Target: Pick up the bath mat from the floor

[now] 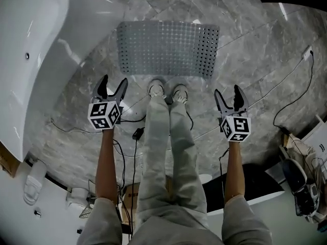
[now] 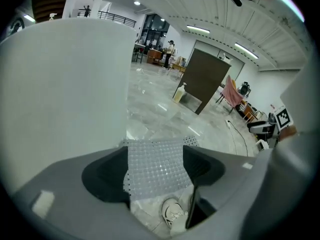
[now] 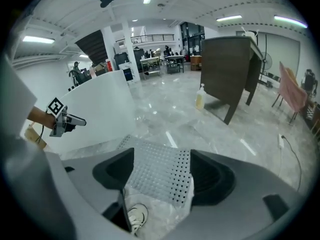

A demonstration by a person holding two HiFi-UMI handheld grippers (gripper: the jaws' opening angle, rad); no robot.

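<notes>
Both jaws gape empty: your left gripper (image 1: pixel 113 88) and right gripper (image 1: pixel 231 97) hang short of the bath mat (image 1: pixel 168 49). It lies flat on the floor (image 1: pixel 255 40), so its near edge may slip your pads.

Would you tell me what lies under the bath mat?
The bath mat lies flat on the grey marble floor, which shows around it. Whatever sits directly beneath the mat is covered.
</notes>
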